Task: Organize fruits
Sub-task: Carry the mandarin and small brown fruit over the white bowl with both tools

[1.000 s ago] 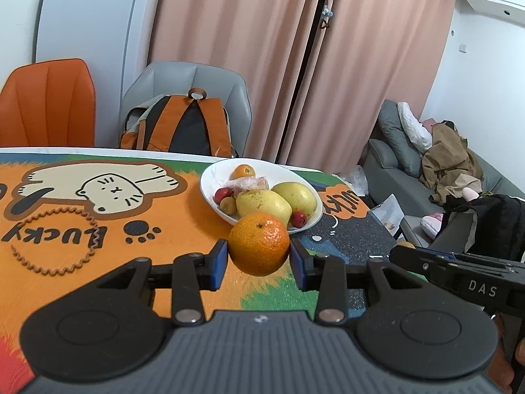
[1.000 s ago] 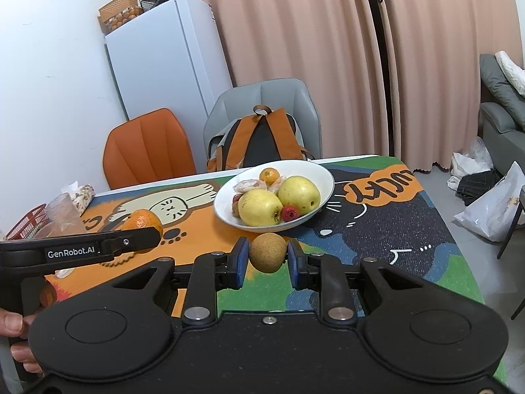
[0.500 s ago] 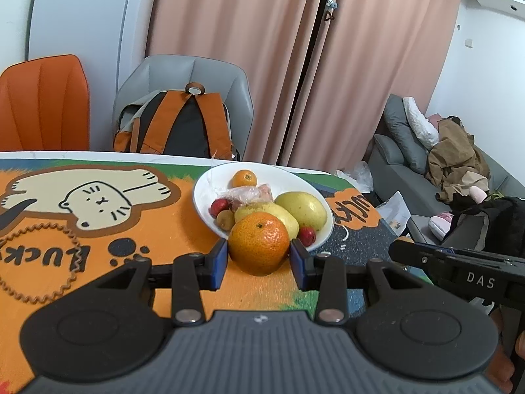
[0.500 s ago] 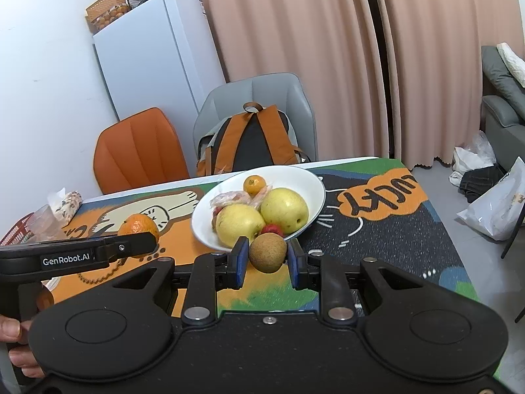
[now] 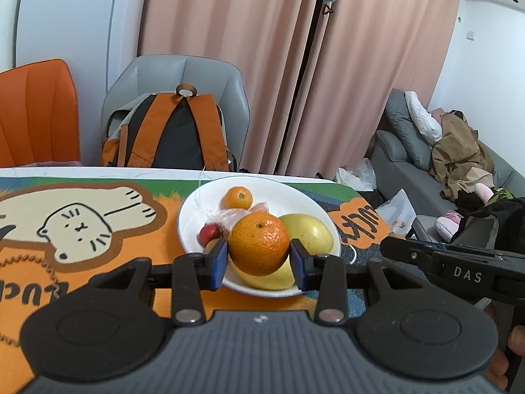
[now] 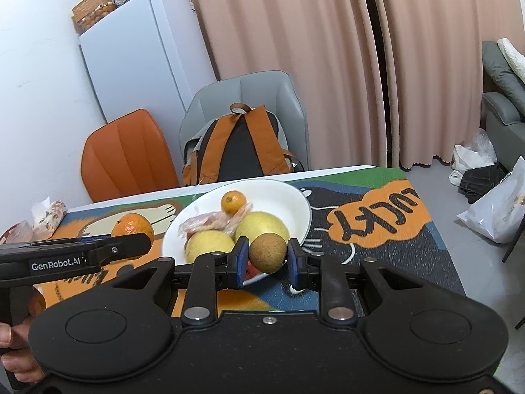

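Observation:
My left gripper (image 5: 258, 260) is shut on a large orange (image 5: 259, 244) and holds it over the near rim of a white bowl (image 5: 193, 211). My right gripper (image 6: 266, 259) is shut on a small brown round fruit (image 6: 268, 252), held over the bowl's (image 6: 295, 203) near rim. The bowl holds two yellow pears (image 6: 262, 226), a small tangerine (image 6: 233, 202), small red fruits (image 5: 210, 233) and a clear wrapped item (image 6: 203, 221). In the right wrist view the left gripper's orange (image 6: 132, 227) shows to the left of the bowl.
The bowl stands on a table with a colourful cat-print mat (image 5: 82, 226). A grey chair with an orange and black backpack (image 5: 170, 138) and an orange chair (image 5: 36, 115) stand behind the table. A fridge (image 6: 141, 65) is at the back left, a sofa (image 5: 426, 151) to the right.
Both grippers have moved forward toward the bowl with their fruits still held; the fruits now hang over the bowl's near rim.

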